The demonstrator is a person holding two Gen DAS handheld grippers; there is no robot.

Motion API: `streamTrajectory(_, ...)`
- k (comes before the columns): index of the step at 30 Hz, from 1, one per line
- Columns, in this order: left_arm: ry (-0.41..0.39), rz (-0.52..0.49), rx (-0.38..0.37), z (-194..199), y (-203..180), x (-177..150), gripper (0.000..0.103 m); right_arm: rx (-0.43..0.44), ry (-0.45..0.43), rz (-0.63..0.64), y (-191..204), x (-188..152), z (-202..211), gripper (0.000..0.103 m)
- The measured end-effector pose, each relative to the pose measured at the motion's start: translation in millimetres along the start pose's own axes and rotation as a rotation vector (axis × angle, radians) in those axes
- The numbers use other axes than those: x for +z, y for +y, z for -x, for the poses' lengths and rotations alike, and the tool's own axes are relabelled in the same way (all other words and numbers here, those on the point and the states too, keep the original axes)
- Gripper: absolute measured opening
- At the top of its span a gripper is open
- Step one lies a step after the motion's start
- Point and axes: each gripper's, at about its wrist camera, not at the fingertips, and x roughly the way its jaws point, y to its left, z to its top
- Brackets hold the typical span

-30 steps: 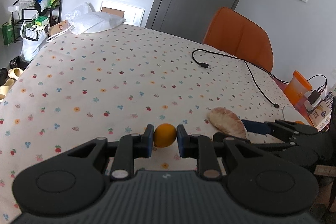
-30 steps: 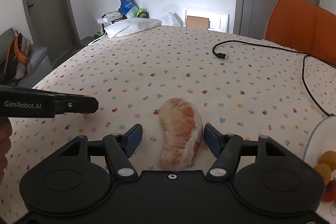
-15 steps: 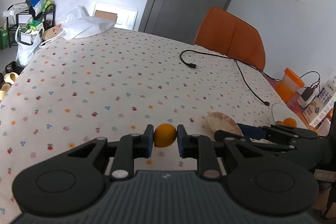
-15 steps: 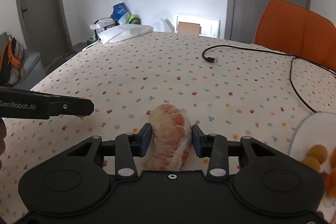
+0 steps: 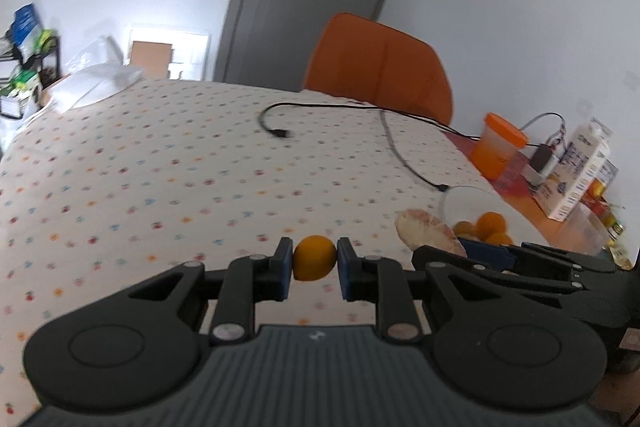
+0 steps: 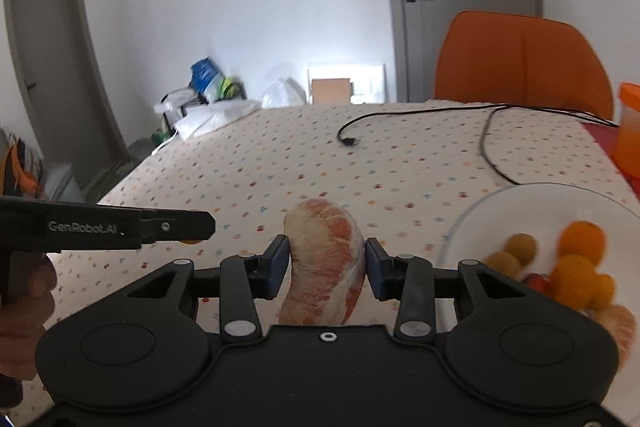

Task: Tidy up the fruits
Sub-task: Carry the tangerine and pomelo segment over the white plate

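My left gripper (image 5: 314, 263) is shut on a small orange fruit (image 5: 314, 257) and holds it above the dotted tablecloth. My right gripper (image 6: 326, 263) is shut on a large peeled pomelo segment (image 6: 325, 269) and holds it off the table. The segment also shows in the left wrist view (image 5: 428, 231), to the right of the left gripper. A clear glass bowl (image 6: 516, 201) with several orange and yellow fruits (image 6: 576, 267) stands to the right of both grippers. The left gripper shows side-on in the right wrist view (image 6: 176, 227).
A black cable (image 5: 384, 131) lies across the far table. An orange chair (image 5: 380, 63) stands behind it. An orange-lidded cup (image 5: 498, 145), a milk carton (image 5: 580, 171) and a charger stand at the right edge. A white bag (image 5: 96, 85) lies at the far left.
The right gripper has closed on the pomelo segment and lifted it. Both grippers have moved right toward the bowl, each carrying its fruit.
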Motion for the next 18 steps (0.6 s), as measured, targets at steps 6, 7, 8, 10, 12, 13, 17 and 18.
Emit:
streamTrajectory(6, -0.009, -0.05, -0.035, -4.3, -30.9, 2.4, 0.021, -0.036, -0.041, -0.023, -22.4, -1.2, 24.0, 0.039)
streamTrajectory(7, -0.009, -0.053, -0.036, -5.1, -34.8, 3.1, 0.022, -0.043, -0.046, -0.026, -26.2, -1.9, 27.9, 0.039)
streamTrajectory(8, -0.01, -0.056, -0.038, -5.4, -38.7, 3.8, 0.022, -0.048, -0.052, -0.03, -29.8, -2.1, 31.1, 0.039)
streamTrajectory(10, -0.01, -0.068, -0.045, -6.9, -46.8, 5.0, 0.022, -0.06, -0.064, -0.038, -36.6, -3.8, 38.7, 0.039)
streamTrajectory(12, -0.011, -0.079, -0.051, -8.7, -55.2, 5.8, 0.022, -0.07, -0.075, -0.045, -42.5, -4.7, 45.7, 0.039)
streamTrajectory(13, -0.012, -0.086, -0.056, -9.4, -59.7, 5.8, 0.022, -0.074, -0.081, -0.049, -45.6, -4.9, 48.8, 0.039)
streamTrajectory(17, -0.01, -0.11, -0.077, -12.2, -77.0, 4.8, 0.022, -0.094, -0.102, -0.067, -59.2, -8.7, 60.4, 0.039)
streamTrajectory(18, -0.009, -0.116, -0.083, -13.4, -81.9, 4.4, 0.022, -0.101, -0.106, -0.074, -63.6, -9.8, 63.5, 0.039)
